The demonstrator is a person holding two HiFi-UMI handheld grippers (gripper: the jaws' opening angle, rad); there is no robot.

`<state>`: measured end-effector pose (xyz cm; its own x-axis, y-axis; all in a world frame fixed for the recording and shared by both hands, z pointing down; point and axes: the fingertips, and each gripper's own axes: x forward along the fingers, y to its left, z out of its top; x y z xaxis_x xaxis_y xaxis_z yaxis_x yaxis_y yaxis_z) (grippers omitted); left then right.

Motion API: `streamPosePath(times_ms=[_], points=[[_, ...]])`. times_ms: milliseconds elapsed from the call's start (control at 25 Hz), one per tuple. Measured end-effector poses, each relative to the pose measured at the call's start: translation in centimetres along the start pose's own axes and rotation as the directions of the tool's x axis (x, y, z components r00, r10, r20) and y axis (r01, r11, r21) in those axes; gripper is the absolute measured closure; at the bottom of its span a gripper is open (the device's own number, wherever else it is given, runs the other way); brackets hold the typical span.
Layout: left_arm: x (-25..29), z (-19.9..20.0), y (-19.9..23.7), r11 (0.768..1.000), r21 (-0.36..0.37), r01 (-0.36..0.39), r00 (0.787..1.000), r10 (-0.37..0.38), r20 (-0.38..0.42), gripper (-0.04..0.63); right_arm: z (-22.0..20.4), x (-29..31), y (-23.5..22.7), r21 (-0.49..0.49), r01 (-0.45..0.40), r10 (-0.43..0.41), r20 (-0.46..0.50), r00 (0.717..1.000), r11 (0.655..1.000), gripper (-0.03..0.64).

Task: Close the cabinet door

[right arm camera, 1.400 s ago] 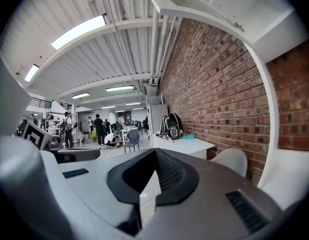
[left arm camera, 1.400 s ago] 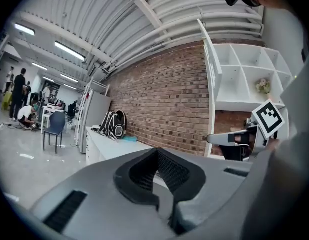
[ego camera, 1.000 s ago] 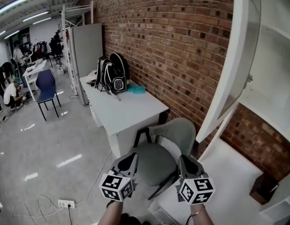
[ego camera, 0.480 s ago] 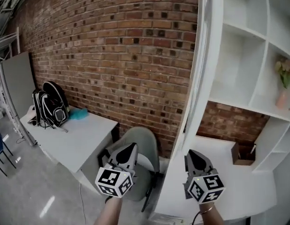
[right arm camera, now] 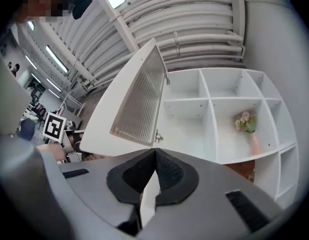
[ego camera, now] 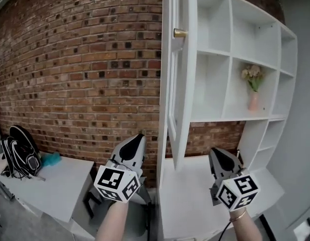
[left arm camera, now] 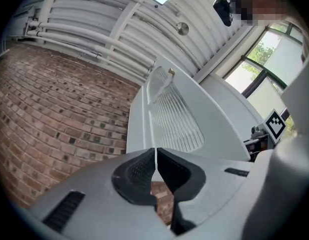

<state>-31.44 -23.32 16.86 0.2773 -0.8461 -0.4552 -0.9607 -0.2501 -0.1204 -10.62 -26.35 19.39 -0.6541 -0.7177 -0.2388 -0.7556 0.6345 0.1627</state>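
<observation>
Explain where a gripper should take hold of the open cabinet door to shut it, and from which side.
Take the brass knob near the free edge of the cabinet door, which stands open, edge-on. Come from the brick wall side with the left gripper, jaws opened first: the knob seems to project there, at the swinging edge.

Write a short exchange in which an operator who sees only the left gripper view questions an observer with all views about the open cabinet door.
Operator: What sits beyond the cabinet door?
Observer: Open white shelves; a pink vase of flowers stands in one compartment.
Operator: Is the right gripper holding anything?
Observer: No. The right gripper view shows its jaws together with nothing between them.
</observation>
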Motion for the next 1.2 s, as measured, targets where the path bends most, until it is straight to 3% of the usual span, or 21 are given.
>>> streamPosePath(times_ms=[120, 280, 640, 800, 1200], points=[[1.6, 3.7, -1.0, 0.999, -0.003, 0.051, 0.996, -0.051, 0.069, 0.586, 3.2, -0.9, 0.2, -0.016, 0.009, -0.009, 0.025, 1.000, 1.000, 0.617], [3.0, 8.9, -2.4, 0.993, 0.045, 0.105, 0.983, -0.111, 0.145, 0.584, 7.8, -1.2, 1.0, -0.080, 0.020, -0.014, 0.071, 0.997, 0.997, 0.617], [6.0, 19.9, -5.1, 0.965, 0.083, 0.249, 0.925, -0.262, 0.275, 0.581, 19.2, 0.1, 4.1, -0.200, 0.034, 0.010, 0.216, 0.976, 0.979, 0.617], [7.5, 22.4, -6.1, 0.952, 0.116, 0.282, 0.909, -0.304, 0.284, 0.546, 22.2, 1.0, 5.0, -0.228, 0.052, 0.007, 0.254, 0.967, 0.972, 0.617], [9.7, 25.8, -6.6, 0.933, 0.073, 0.353, 0.882, -0.358, 0.306, 0.465, 25.7, 1.6, 5.4, -0.221, 0.059, 0.004, 0.275, 0.961, 0.973, 0.617]])
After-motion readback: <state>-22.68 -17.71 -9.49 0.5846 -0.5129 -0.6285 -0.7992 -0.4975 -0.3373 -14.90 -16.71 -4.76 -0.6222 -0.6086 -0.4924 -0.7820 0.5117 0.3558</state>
